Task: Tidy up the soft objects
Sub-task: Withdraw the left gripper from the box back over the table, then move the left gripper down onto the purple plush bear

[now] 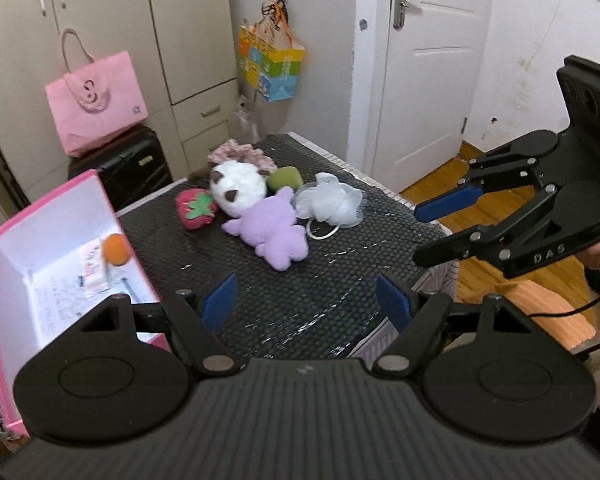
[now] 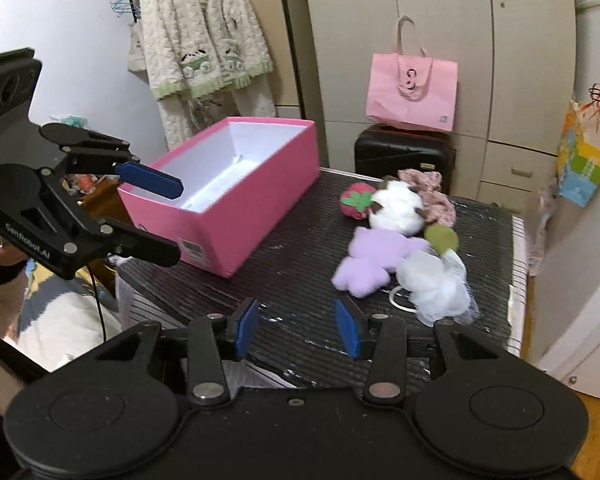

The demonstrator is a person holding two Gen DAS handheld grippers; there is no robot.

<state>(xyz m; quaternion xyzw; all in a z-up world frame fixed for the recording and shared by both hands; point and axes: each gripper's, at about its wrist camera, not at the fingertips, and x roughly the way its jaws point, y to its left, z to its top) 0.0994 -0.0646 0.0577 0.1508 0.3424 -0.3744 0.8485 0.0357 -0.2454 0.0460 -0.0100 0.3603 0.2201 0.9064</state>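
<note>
A heap of soft toys lies on the black mat (image 1: 300,280): a red strawberry (image 1: 194,208), a white plush with brown ears (image 1: 238,186), a purple bear (image 1: 270,228), a green ball (image 1: 286,178), a white mesh pouf (image 1: 332,200) and pink frilly fabric (image 1: 236,152). The open pink box (image 1: 4,280) stands at the mat's left and holds an orange ball (image 1: 115,249) and papers. My left gripper (image 1: 307,304) is open and empty, short of the toys. My right gripper (image 2: 298,332) is also open and empty, over the mat's near edge, with the purple bear (image 2: 374,260) and the pouf (image 2: 436,284) ahead to the right.
A pink tote bag (image 2: 412,92) sits on a black suitcase (image 2: 404,152) behind the table, in front of wardrobes. A colourful paper bag (image 1: 270,64) hangs on the wall by a white door (image 1: 428,60). A fleece robe (image 2: 204,48) hangs behind the box. Wooden floor (image 1: 472,208) shows at the right.
</note>
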